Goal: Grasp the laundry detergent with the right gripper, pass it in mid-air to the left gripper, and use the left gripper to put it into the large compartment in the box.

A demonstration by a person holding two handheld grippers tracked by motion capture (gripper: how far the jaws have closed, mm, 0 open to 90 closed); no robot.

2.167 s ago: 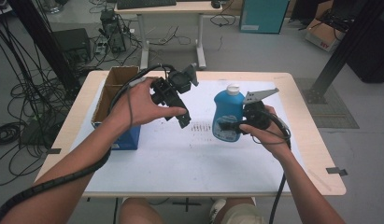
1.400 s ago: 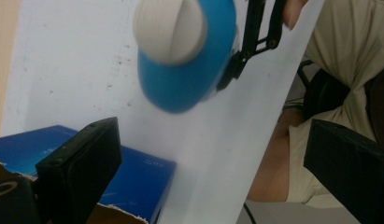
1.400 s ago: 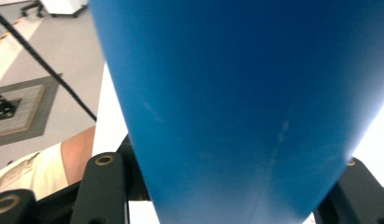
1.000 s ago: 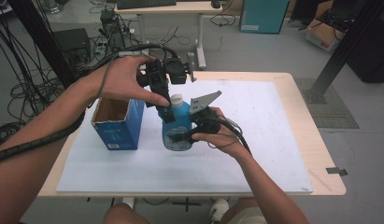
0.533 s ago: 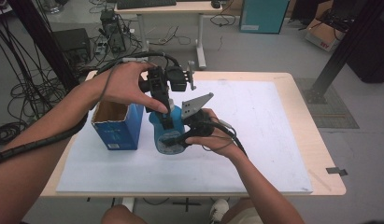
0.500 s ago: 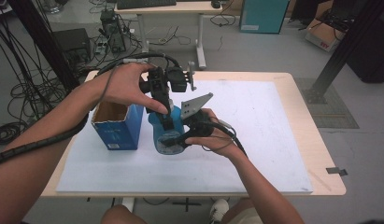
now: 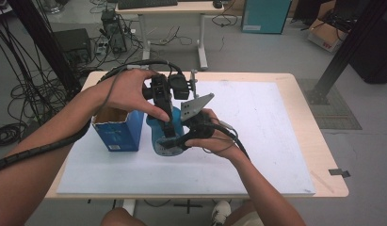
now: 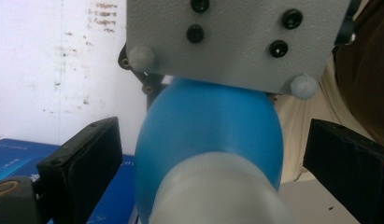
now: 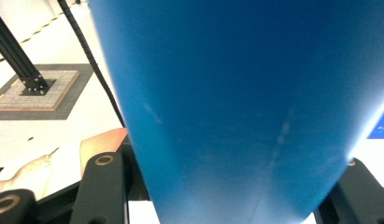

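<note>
Blue bottle (image 7: 159, 136) is sitting clamped in the right gripper (image 7: 174, 141); the left gripper (image 8: 213, 158), jaws wide around its cap (image 8: 217, 191), is risking slipping.

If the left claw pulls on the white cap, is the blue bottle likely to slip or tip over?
The blue bottle looks like smooth, rounded plastic, so it could slip somewhat. The right claw appears clamped around its lower body, which should resist tipping. The left claw stands open on both sides of the white cap, so any pull there probably needs a firm squeeze first.
</note>
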